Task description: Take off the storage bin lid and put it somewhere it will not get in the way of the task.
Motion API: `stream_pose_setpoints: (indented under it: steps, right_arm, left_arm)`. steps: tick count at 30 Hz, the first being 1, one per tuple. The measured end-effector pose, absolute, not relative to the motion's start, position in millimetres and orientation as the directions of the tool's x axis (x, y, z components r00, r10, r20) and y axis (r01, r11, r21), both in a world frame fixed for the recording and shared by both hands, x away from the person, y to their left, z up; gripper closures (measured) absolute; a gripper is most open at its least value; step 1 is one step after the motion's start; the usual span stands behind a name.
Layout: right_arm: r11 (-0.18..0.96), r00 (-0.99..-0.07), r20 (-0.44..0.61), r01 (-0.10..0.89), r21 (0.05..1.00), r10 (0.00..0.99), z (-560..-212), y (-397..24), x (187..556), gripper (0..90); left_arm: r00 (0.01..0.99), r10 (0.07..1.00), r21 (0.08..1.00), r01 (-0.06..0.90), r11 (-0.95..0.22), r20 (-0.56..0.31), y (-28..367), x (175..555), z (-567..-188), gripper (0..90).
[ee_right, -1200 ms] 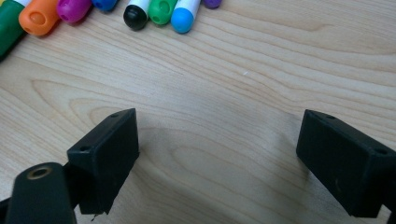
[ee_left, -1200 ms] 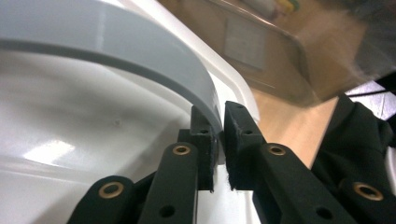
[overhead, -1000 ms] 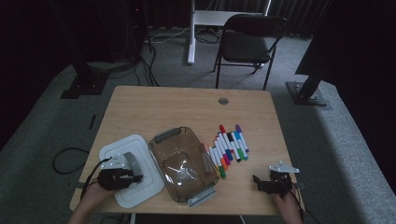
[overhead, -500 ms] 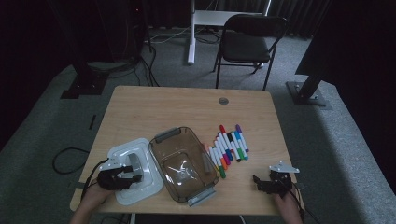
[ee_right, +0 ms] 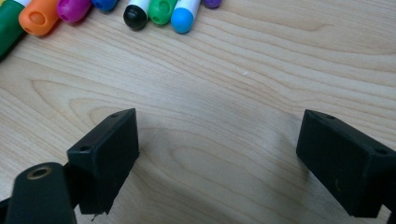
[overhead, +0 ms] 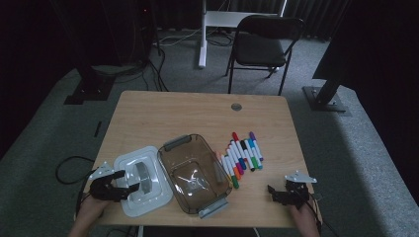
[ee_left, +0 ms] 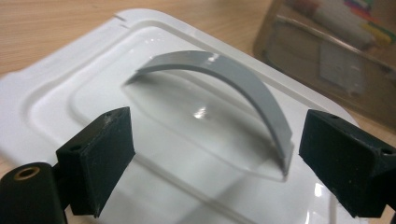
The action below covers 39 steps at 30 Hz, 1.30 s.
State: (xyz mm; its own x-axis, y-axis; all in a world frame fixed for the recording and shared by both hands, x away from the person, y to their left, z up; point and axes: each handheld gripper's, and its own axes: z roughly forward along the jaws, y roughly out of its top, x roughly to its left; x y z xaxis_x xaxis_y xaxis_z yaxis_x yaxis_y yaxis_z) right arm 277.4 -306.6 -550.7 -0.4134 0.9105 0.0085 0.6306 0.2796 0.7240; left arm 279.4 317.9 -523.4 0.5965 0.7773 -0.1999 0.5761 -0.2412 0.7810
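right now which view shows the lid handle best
The left gripper view: the grey handle arches across the white lid, close and sharp. The high view shows the handle small and dim. In the right gripper view are markers and table.

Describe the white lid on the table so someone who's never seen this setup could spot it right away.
On the wooden table, look at the near left corner, just left of the clear brown container. The white lid lies flat there beside it. It is the one white rounded-rectangle piece, with a grey arched handle across its middle.
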Motion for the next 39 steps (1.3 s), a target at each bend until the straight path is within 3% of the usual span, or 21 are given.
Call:
stream_pose_setpoints:
  steps: [8, 10, 23, 30, 39]
  right_arm:
    - [0.28, -0.414, 0.008, 0.631, 0.724, 0.91, -550.7, -306.6, 277.4, 12.7]
    - [0.28, -0.414, 0.008, 0.631, 0.724, 0.91, -550.7, -306.5, 277.4, 12.7]
    - [0.278, -0.412, 0.009, 0.63, 0.725, 0.911, -550.6, -306.4, 277.1, 13.7]
    - [0.275, -0.409, 0.009, 0.63, 0.726, 0.913, -550.6, -306.3, 276.6, 13.9]
    - [0.274, -0.406, 0.008, 0.631, 0.725, 0.914, -550.6, -306.5, 276.8, 13.4]
  left_arm:
    - [0.532, 0.828, 0.794, 0.574, -0.2, -0.176, 336.4, 270.0, -519.8, 9.0]
    - [0.505, 0.846, 0.781, 0.593, -0.195, -0.172, 339.1, 269.1, -519.9, 0.3]
    - [0.281, 0.958, 0.748, 0.647, -0.145, -0.058, 365.0, 266.5, -532.8, 0.5]
    - [0.257, 0.966, 0.712, 0.682, -0.171, -0.014, 372.6, 269.3, -541.9, 0.5]
    - [0.339, 0.941, 0.685, 0.683, -0.255, 0.012, 368.1, 274.6, -546.2, 0.6]
